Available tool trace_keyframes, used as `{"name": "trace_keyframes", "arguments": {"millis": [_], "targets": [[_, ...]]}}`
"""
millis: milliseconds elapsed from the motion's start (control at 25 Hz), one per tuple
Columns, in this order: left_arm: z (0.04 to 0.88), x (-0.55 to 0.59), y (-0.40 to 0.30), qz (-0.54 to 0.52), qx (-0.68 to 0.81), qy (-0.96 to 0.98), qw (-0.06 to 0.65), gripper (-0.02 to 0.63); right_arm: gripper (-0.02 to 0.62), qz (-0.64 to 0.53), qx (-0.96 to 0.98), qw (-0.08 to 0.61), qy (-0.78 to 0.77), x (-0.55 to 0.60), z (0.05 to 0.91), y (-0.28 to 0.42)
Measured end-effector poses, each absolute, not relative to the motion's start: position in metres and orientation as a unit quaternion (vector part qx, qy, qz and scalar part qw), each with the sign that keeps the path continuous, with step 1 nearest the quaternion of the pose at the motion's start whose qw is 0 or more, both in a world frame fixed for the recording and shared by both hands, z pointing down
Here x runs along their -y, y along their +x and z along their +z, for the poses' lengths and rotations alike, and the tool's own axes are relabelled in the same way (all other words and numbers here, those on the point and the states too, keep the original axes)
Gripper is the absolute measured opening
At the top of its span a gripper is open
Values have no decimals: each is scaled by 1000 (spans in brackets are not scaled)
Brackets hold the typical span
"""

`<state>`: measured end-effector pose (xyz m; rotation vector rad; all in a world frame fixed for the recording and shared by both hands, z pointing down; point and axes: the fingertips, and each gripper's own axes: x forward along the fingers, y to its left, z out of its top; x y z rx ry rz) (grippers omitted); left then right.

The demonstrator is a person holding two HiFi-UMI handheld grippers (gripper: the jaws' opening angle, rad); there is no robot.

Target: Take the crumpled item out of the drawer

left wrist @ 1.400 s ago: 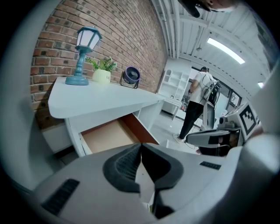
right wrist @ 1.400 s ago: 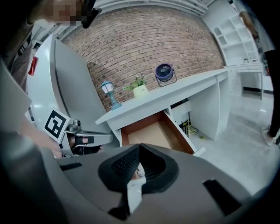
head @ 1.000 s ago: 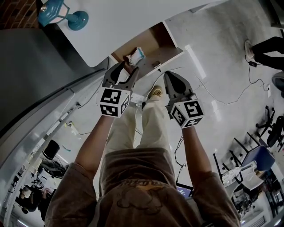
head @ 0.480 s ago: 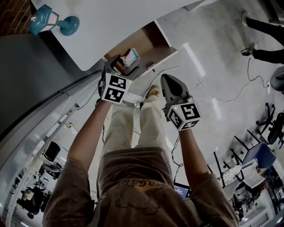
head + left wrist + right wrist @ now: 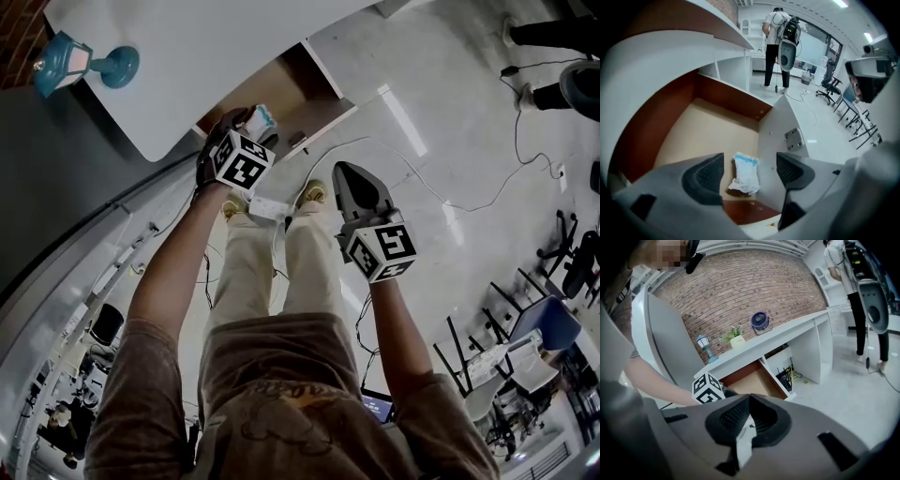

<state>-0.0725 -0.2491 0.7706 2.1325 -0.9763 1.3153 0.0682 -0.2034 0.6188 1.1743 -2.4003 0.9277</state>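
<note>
My left tool [image 5: 750,169] has just spread its jaws wide, straddling the crumpled item [image 5: 744,176] in the drawer's [image 5: 708,136] corner by its white panel, seemingly untouched. I'd sink lower, centre it, then close clear of that panel. My right tool [image 5: 748,416] is closed, outside the drawer.

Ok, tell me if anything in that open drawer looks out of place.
Only the crumpled white-and-blue item: it lies alone on the bare floor of the drawer, close to its white front panel. Nothing looks spilled, askew or damaged.
</note>
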Motion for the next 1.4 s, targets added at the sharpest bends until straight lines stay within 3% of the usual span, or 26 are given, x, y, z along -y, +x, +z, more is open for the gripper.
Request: {"name": "trace_keyframes", "arguments": {"millis": [520,1040,1400], "targets": [[833,249,-77,598,265,727,211,351,-3,344,824,158,421,199,629,99],[858,248,-77,634,237,704,217,269,-3,358,817,157,424,200,635,106],[859,253,-76,629,254,703,215,165,-3,364,813,155,427,203,635,108]]}}
